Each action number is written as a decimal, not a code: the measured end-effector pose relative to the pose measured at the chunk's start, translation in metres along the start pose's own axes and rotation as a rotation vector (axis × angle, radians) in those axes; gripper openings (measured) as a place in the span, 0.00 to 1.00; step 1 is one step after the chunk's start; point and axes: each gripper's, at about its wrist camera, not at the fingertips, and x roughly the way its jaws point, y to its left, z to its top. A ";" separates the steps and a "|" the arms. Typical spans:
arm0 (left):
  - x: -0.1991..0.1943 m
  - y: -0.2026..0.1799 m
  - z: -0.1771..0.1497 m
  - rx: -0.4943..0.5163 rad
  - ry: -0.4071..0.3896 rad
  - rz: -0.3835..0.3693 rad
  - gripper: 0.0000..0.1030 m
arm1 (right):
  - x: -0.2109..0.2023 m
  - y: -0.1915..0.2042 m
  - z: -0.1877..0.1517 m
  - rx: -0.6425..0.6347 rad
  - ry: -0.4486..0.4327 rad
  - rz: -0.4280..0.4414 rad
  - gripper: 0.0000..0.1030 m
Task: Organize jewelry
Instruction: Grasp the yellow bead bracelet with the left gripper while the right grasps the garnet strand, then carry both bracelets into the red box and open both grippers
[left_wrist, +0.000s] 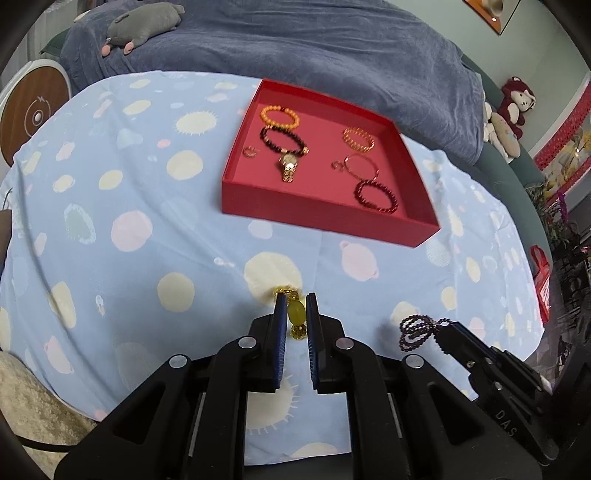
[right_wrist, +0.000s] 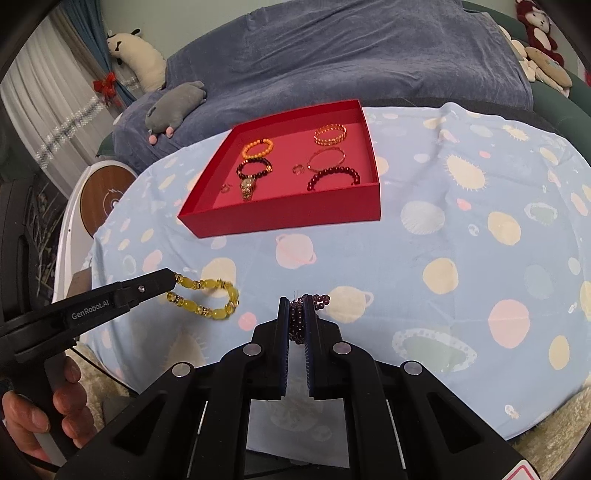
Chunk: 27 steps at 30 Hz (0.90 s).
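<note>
While both bracelets are hanging pinched in the tongs, the step in hand looks like the carry: each piece is being held short of the red tray, and the next move, as I judge it, is calling for a forward reach to twelve o'clock and a gentle release over bare floor of the tray so nothing tangles.

Going from biggest down: the table (right_wrist: 461, 240) is wearing a soft, slightly creased pale-blue cloth printed with cream and pink planets. At twelve o'clock from both tools, the red tray (right_wrist: 288, 214) is sitting square and shallow, with stiff matte card walls, and it is already holding several beaded bracelets, a thin bangle, a gold watch (right_wrist: 247, 188) and a small ring or two.

Nearer, the left tongs (left_wrist: 295, 306) are pressing together on the yellow bracelet (right_wrist: 210, 299), a loop of glossy oval beads with small gold spacers; from the right wrist view it is drooping at about ten o'clock, and I cannot tell whether it is touching the cloth. The right tongs (right_wrist: 299, 310) are pinching the dark purple bracelet (right_wrist: 312, 302), a multi-wrap strand of tiny round beads, bunched between the pads; from the left wrist view it is dangling at four o'clock. Both strands look limp and slippery, likely to swing.
</note>
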 end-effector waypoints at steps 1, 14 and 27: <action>-0.004 -0.003 0.003 0.002 -0.009 -0.008 0.10 | -0.002 0.000 0.002 0.000 -0.006 0.002 0.07; -0.025 -0.028 0.044 0.044 -0.061 -0.028 0.10 | -0.014 -0.001 0.044 0.007 -0.085 0.024 0.07; -0.022 -0.038 0.094 0.053 -0.120 -0.041 0.10 | -0.008 -0.001 0.101 0.003 -0.168 0.040 0.07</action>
